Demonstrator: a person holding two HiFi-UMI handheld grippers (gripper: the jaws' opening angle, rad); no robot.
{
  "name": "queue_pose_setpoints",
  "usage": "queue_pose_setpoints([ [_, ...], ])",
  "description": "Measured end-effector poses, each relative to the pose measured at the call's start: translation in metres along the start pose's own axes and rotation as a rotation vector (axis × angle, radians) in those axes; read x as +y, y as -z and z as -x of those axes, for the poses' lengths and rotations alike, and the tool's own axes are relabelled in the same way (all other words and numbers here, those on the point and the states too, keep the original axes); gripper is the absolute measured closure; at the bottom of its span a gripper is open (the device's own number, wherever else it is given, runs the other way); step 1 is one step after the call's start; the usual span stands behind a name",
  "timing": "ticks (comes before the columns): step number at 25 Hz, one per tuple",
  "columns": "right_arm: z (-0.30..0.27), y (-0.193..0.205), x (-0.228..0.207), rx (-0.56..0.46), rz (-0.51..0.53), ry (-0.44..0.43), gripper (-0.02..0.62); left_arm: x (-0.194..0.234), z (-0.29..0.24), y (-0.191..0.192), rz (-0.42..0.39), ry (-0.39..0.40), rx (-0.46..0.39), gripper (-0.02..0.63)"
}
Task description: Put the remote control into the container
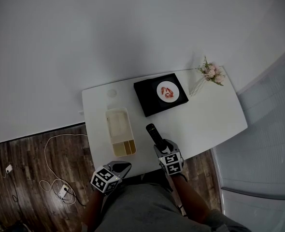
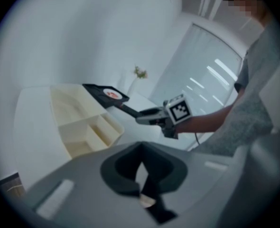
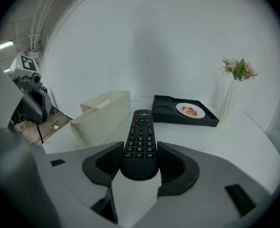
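Remote [image 3: 140, 137] is clamped by its near end in the right gripper [image 3: 139, 167], just right of the container [image 3: 102, 114]. Left gripper [image 2: 141, 177] is closed on nothing, short of the container. Held so far back, the remote could pivot, slip, or catch the container's wall.

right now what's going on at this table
A person works two handheld grippers. The right gripper is shut on the black remote control, holding it over the white table just beside the cream container, not yet inside. The left gripper is shut on nothing, near the table's front edge.
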State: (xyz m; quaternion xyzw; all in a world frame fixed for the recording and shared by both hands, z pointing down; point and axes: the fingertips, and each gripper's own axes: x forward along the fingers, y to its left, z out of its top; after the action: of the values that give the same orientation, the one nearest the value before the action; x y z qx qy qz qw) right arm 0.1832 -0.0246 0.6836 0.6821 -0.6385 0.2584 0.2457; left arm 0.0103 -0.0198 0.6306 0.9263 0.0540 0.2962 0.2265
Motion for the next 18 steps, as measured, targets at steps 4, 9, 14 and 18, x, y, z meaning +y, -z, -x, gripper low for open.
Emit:
queue_pose_setpoints([
  [4,0.01,-0.012,0.005,0.003,0.023,-0.036,0.367,0.002,0.003,-0.002,0.004,-0.005,-0.013,0.606],
  [9,0.019,-0.017,0.018,0.037,0.079,-0.114,0.367,0.008,0.01,-0.008,0.004,-0.02,-0.038,0.606],
  [14,0.027,-0.02,0.034,0.061,0.093,-0.219,0.366,0.016,0.018,-0.009,0.004,-0.054,-0.061,0.606],
  [18,0.039,-0.027,0.047,0.101,0.177,-0.286,0.367,0.018,0.023,-0.011,0.007,-0.062,-0.076,0.606],
])
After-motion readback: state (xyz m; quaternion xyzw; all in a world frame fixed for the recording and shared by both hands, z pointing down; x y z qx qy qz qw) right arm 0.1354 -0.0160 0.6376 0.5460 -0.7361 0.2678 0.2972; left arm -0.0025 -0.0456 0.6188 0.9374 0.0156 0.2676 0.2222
